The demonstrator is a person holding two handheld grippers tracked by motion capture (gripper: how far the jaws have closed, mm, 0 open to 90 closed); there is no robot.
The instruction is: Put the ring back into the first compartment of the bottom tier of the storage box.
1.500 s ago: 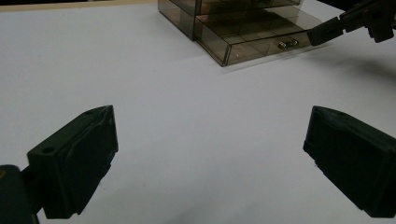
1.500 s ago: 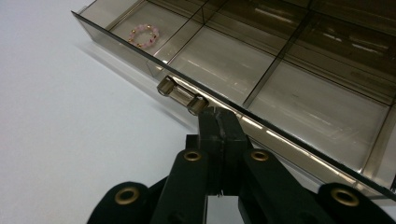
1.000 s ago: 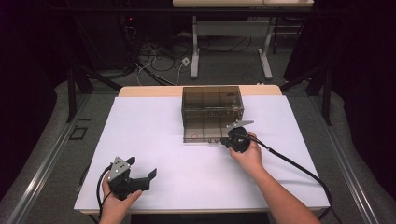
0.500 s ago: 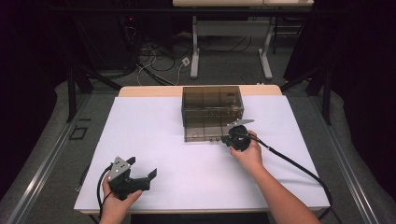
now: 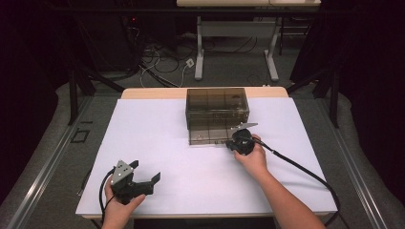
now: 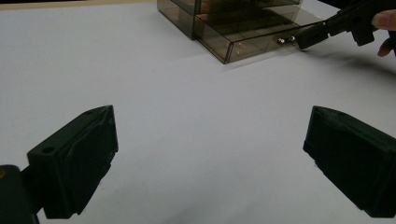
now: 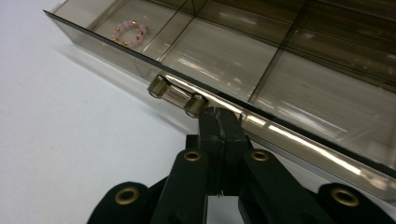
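The drawer box (image 5: 217, 114) is smoky brown see-through plastic, glossy, with bright glare on the open drawer (image 7: 261, 88) front. Its small handle (image 7: 177, 98) is clear shiny plastic with metal-looking ends. A bracelet (image 7: 128, 32) of glossy pink beads lies inside. The table (image 5: 157, 143) top is matt white, smooth. The right claw (image 7: 219, 128) and left claw (image 6: 210, 158) are matt black plastic; brass-coloured rivets show on the right one.

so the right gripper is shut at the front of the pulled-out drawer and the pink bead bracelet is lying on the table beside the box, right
Not quite. The pink bead bracelet lies inside a compartment of the pulled-out drawer, not on the table; the right gripper view shows it. The rest holds: the right gripper is shut at the drawer's front, beside its handle.
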